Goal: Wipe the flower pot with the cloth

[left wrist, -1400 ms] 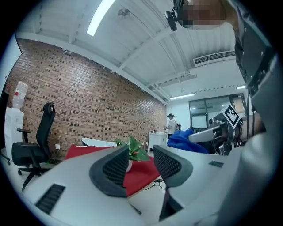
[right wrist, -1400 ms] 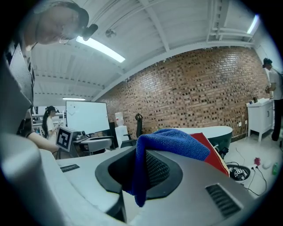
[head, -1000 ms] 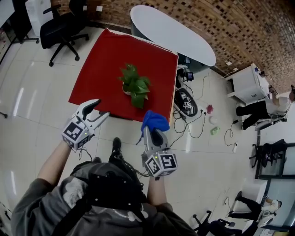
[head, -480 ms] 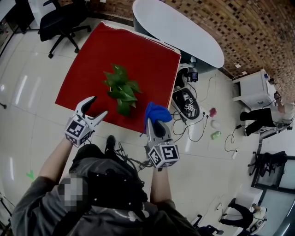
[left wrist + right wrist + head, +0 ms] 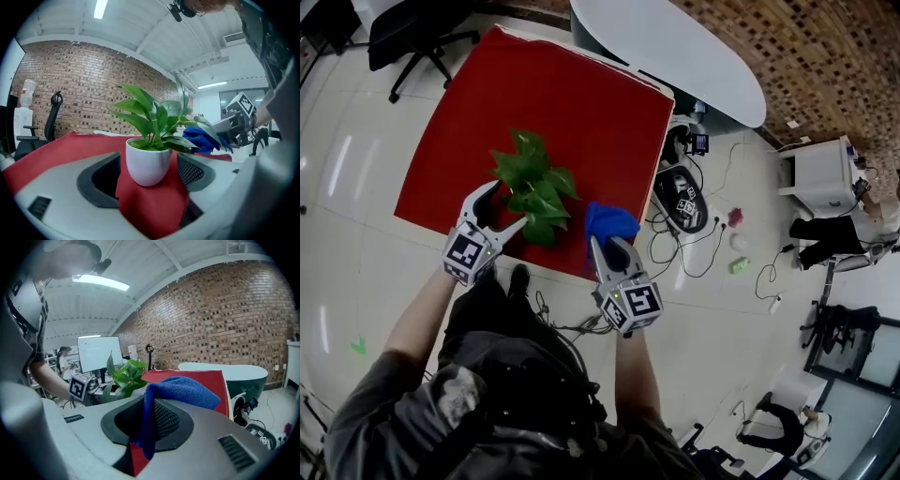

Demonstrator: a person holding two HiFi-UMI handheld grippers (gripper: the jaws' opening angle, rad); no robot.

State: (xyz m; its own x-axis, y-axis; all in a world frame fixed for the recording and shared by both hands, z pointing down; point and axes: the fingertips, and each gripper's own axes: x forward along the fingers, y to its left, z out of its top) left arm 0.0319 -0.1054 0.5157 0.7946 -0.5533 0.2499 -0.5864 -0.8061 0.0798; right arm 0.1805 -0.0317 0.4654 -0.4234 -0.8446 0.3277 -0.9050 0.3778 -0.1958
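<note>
The flower pot [image 5: 149, 164] is a white, rounded vessel holding a leafy green plant [image 5: 530, 183]. It stands upright on the red desk [image 5: 581, 103], close to the edge nearest the person. Only the left gripper view shows the pot itself; in the head view the leaves cover it.

The left gripper [image 5: 506, 206] is level with the pot. Its jaws are wide apart and have just been opening. The pot appears in the gap between them, with neither pad touching it. Whether it stands between the tips or just beyond them cannot be told.

The right gripper [image 5: 609, 251] is beside the plant, at the desk edge. Its jaws are closed on the blue cloth [image 5: 180, 390]. The right gripper view shows the cloth pinched in the gap and draped over one jaw; the head view shows only a bunched blue mass above the jaws.

A white oval table [image 5: 675, 47] stands beyond the desk.
</note>
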